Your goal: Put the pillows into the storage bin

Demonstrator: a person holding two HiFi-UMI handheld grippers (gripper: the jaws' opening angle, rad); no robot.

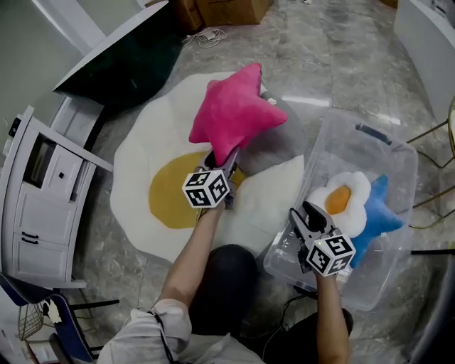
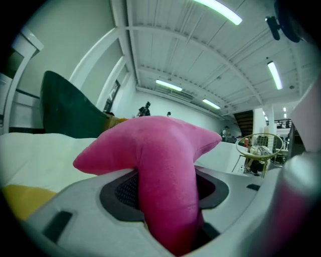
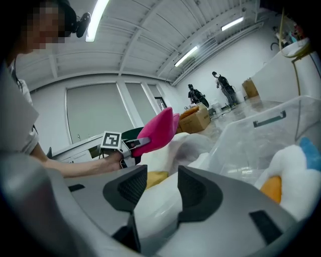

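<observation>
A pink star pillow [image 1: 231, 114] hangs in the air over the rug, one of its arms clamped in my left gripper [image 1: 220, 162]. In the left gripper view that arm [image 2: 160, 170] fills the gap between the pads. The clear storage bin [image 1: 370, 138] stands to the right and holds a fried-egg pillow [image 1: 343, 202] and a blue star pillow [image 1: 380, 217]. My right gripper [image 1: 304, 217] sits at the bin's near left rim. In the right gripper view the pale rim [image 3: 155, 211] fills the gap between the pads of my right gripper [image 3: 158, 188].
A big fried-egg rug [image 1: 163, 192] covers the floor, with a grey cushion [image 1: 288, 131] on it behind the pink star. A white cabinet [image 1: 43, 206] and a dark green panel [image 1: 121, 64] stand at the left. Cardboard boxes [image 1: 227, 11] lie beyond, gold chair legs [image 1: 434, 135] at the right.
</observation>
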